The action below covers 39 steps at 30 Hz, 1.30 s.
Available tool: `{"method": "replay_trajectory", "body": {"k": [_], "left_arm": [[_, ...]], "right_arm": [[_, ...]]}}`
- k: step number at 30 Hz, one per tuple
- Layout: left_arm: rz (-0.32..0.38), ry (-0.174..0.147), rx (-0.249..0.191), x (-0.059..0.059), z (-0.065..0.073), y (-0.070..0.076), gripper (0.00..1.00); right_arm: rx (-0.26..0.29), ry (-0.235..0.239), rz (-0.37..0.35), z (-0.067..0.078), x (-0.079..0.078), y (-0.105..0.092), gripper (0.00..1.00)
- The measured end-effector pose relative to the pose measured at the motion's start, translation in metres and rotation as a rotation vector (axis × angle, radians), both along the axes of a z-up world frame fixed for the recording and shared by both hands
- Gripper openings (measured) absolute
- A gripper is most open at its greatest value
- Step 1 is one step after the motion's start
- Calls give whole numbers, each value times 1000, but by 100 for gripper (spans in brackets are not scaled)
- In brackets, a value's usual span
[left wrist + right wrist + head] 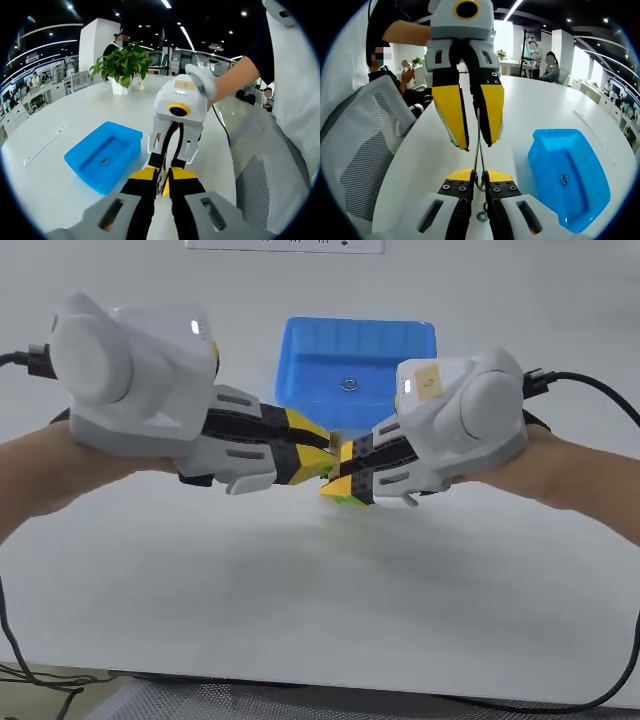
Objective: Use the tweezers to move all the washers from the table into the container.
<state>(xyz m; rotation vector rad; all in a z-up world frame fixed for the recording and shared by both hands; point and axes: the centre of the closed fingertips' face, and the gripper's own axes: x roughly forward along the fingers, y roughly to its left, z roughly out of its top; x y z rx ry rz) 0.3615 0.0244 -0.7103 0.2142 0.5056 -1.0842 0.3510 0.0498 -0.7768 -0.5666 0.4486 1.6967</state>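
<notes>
My two grippers meet tip to tip above the white table, in front of the blue container. The thin metal tweezers run between them. My right gripper is shut on their near end. My left gripper comes in from above with its yellow jaws close on either side of the tweezers' legs. In the left gripper view my left gripper has only a narrow gap between its jaws. One washer lies on the table under my right gripper. Another washer lies inside the container.
A potted plant stands far back on the long table. Mesh chairs stand along the table's side. A power strip lies beyond the container. Cables trail from both grippers toward the table's front edge.
</notes>
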Motion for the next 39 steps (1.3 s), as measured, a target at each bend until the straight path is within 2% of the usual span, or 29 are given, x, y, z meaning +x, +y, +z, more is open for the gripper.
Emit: {"method": "replay_trajectory", "body": {"k": [5,14,17,19,22,24,28,36,38,39], "left_arm": [[3,-25,3,0,5,3,20],[55,-36,6,-9,7,15,35],[78,-33,8,-16,6,22,45],[101,-17,2,-21,6,26,51],[125,-26,-6,-27,9,30,57],[135,-32,2,-31,8,34,59],[158,-15,12,-37,4,41,63],[215,-37,21,-40,5,52,85],[227,-18,17,-42,6,54,90],[245,-5,-7,-43,10,53,94]], "right_arm": [[5,1,-16,3,2,-1,9],[38,0,-55,21,8,3,9],[48,2,-73,27,9,4,9],[48,-2,-74,31,8,3,9],[46,-9,-68,35,8,1,9],[43,-16,-62,39,7,0,9],[46,-12,-57,50,4,-2,9],[57,-55,-47,79,9,1,9],[54,-63,-44,82,12,1,9],[53,-66,-45,83,13,1,9]]}}
